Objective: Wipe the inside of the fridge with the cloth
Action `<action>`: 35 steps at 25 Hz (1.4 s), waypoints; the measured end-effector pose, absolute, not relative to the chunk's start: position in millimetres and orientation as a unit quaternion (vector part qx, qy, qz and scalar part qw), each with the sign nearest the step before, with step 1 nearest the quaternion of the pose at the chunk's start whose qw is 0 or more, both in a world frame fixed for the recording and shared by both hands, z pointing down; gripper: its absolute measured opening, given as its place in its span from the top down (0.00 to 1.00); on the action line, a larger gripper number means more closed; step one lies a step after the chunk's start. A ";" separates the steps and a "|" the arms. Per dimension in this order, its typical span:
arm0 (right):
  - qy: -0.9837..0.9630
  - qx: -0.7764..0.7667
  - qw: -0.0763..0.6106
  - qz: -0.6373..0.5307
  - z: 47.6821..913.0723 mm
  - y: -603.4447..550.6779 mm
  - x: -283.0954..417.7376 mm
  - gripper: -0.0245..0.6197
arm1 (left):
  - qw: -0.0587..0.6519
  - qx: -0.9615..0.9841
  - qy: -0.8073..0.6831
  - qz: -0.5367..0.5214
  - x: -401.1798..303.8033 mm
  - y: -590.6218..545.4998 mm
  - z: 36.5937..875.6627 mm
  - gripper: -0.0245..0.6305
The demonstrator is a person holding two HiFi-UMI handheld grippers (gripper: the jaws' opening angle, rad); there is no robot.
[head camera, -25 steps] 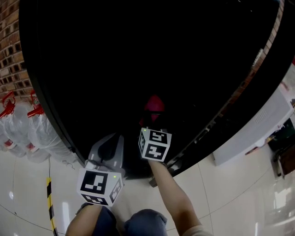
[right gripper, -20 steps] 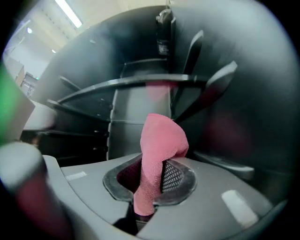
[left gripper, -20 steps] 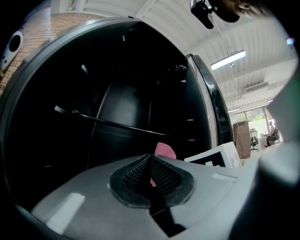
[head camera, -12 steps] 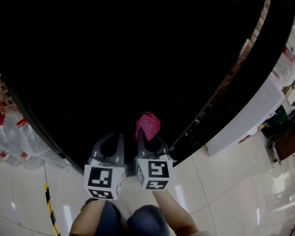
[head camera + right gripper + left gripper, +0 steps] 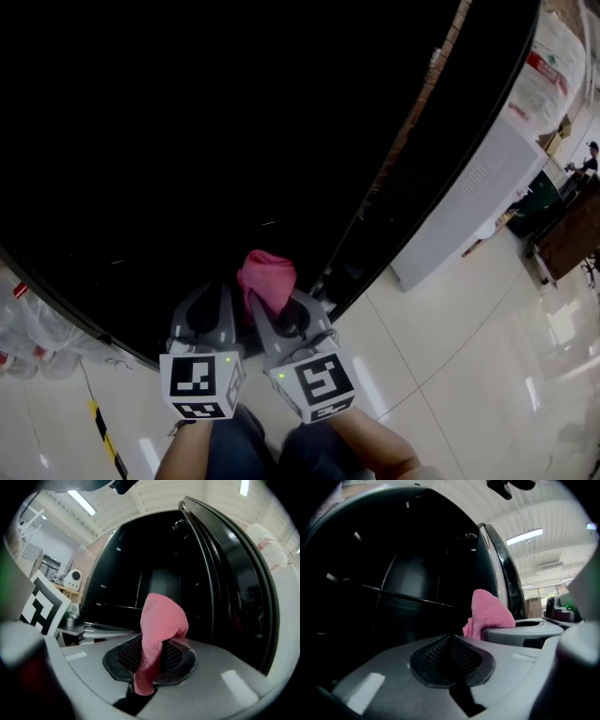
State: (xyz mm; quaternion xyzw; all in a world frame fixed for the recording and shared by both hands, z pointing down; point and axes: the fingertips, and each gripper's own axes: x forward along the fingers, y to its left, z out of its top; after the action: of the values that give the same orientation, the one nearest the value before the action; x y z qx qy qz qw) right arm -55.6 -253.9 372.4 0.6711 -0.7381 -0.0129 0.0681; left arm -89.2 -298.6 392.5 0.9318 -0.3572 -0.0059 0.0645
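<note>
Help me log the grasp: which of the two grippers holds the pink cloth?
The right gripper: its jaws are shut on the pink cloth, while the left gripper has its jaws shut on nothing.

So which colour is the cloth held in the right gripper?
Pink. The cloth shows best in the right gripper view, pinched between the jaws of the right gripper.

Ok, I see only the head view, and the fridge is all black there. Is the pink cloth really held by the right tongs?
Observer: Yes. In the right gripper view the right gripper is shut on the pink cloth, and a short end pokes out on the camera side.
Operator: And the left one?
Observer: The left gripper is shut, with nothing between its tongs.
Operator: Can you see inside the fridge?
Observer: Partly. The left gripper view shows a thin rail across the dark inside of the fridge.
</note>
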 end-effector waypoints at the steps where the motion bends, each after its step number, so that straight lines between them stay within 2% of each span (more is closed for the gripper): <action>1: -0.749 0.659 0.067 -0.011 367.2 -247.6 -58.8 0.87 | 0.069 0.933 -0.354 -0.010 -89.4 -293.8 388.6 0.98; 8: -0.785 0.604 0.119 -0.074 333.5 -193.1 -57.6 0.87 | 0.096 0.936 -0.336 -0.037 -84.8 -256.2 364.8 0.98; 16: -0.804 0.574 0.136 -0.078 372.8 -143.3 -24.9 0.87 | 0.081 0.931 -0.356 -0.025 -46.7 -216.7 389.3 0.98; 23: -0.855 0.509 0.063 -0.073 354.5 -123.3 15.6 0.87 | 0.067 0.915 -0.398 0.018 -3.1 -189.6 397.7 0.98; 27: -0.884 0.459 -0.071 -0.055 291.7 -114.6 43.5 0.87 | 0.051 0.892 -0.448 0.031 9.9 -182.1 387.4 0.98; 31: -0.908 0.412 -0.065 -0.042 209.9 -110.1 71.5 0.87 | 0.056 0.894 -0.443 0.030 25.9 -166.4 338.3 0.98; 35: -0.916 0.382 -0.080 -0.096 103.5 -108.9 89.6 0.87 | 0.013 0.887 -0.462 -0.013 29.1 -153.6 247.2 0.98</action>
State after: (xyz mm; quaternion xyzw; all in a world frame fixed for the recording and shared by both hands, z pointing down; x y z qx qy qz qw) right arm 89.6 -108.9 103.5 0.3823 -0.9156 -0.0960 -0.0799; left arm 29.1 -153.6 247.2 0.8868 -0.4618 -0.0129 0.0134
